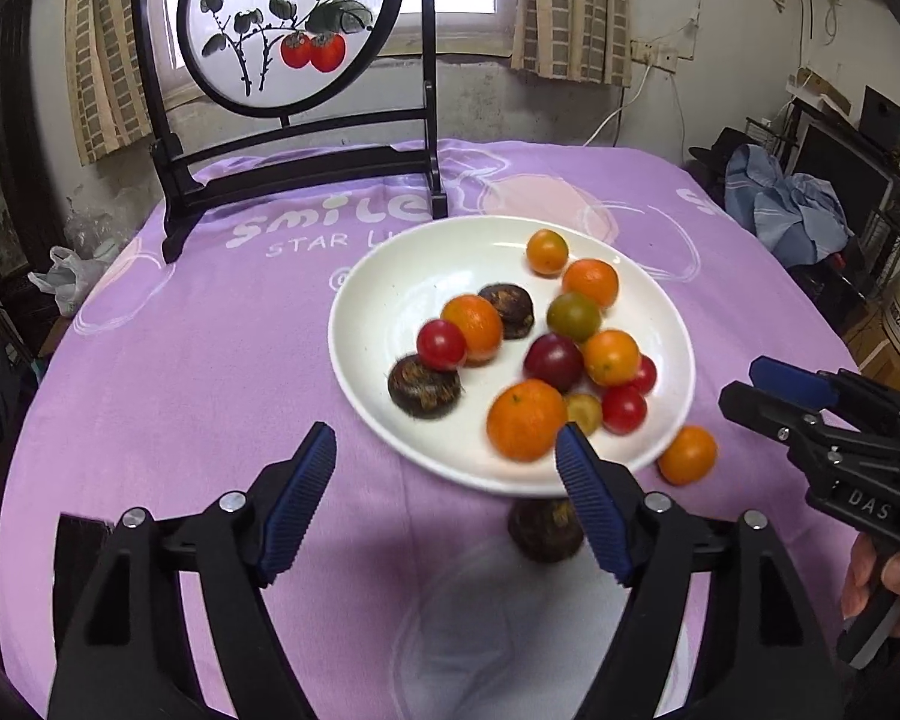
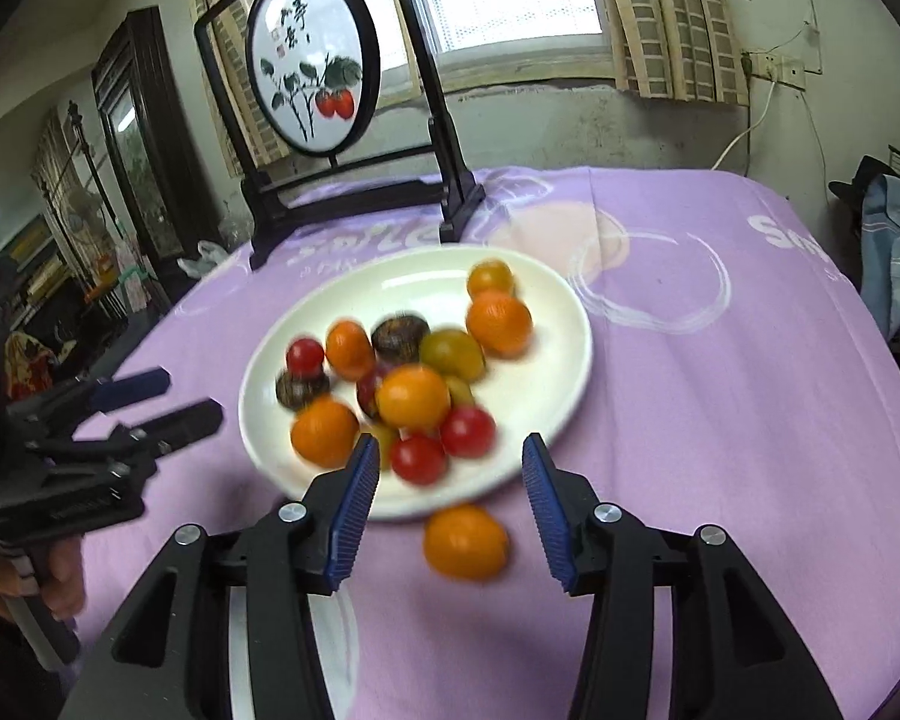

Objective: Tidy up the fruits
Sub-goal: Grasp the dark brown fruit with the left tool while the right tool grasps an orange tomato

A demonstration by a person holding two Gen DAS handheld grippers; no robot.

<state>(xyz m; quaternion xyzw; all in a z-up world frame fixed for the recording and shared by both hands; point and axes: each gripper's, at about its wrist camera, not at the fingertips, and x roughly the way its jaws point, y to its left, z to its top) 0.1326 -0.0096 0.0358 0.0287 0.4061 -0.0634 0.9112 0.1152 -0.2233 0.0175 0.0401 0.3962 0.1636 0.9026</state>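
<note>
**Above the purple cloth, both grippers spread near the fruit plate**

Between the spread blue pads of the left gripper (image 1: 447,450) lies bare cloth and the near rim of the white plate (image 1: 390,276); nothing is pinched. Just beyond its right fingertip, off the plate and on the purple tablecloth (image 1: 180,360), sits a dark water chestnut (image 1: 543,531), partly hidden by that finger. The right gripper (image 2: 450,462) is likewise spread wide and holds nothing. A loose orange kumquat (image 2: 465,542) lies on the cloth between its two fingers, just outside the plate's near edge and apart from both pads.

On the plate rest the gathered fruits: several orange kumquats, among them a large one near the front (image 1: 525,420), red cherry tomatoes (image 1: 441,345), a dark purple tomato (image 1: 553,362), a greenish tomato (image 1: 573,317) and two more brown water chestnuts (image 1: 423,387). They cluster toward the plate's middle and right side, many touching.

Behind the plate stands a dark wooden frame holding a round painted screen (image 1: 288,18) with red fruit on it. Curtains (image 1: 570,6) flank the window beyond.
</note>
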